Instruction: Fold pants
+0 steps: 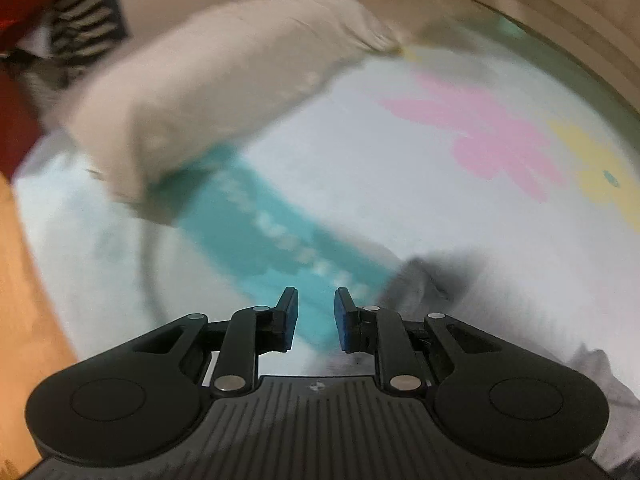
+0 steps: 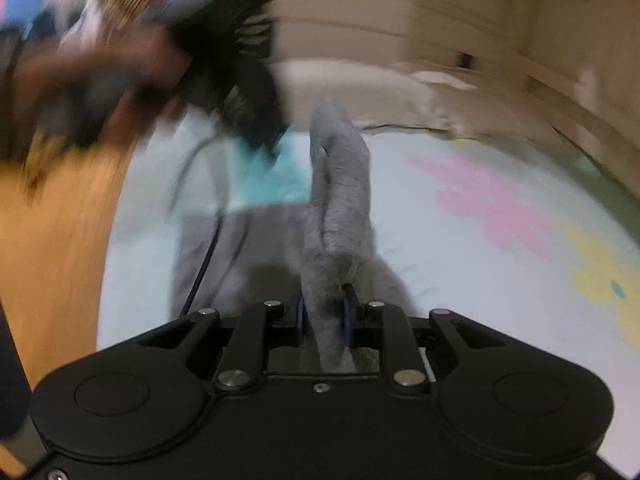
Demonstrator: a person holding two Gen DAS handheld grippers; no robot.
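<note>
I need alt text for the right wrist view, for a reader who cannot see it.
The right tool pinches a raised fold of the grey pants, which stands between its blue pads above a pale bed sheet with pink and yellow flowers. The upper left is motion blur beside an orange wooden floor.

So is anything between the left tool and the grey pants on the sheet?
Nothing visible. The left tool has bare flowered sheet ahead; the grey pants lie just beside it. The right tool already grips them.
</note>
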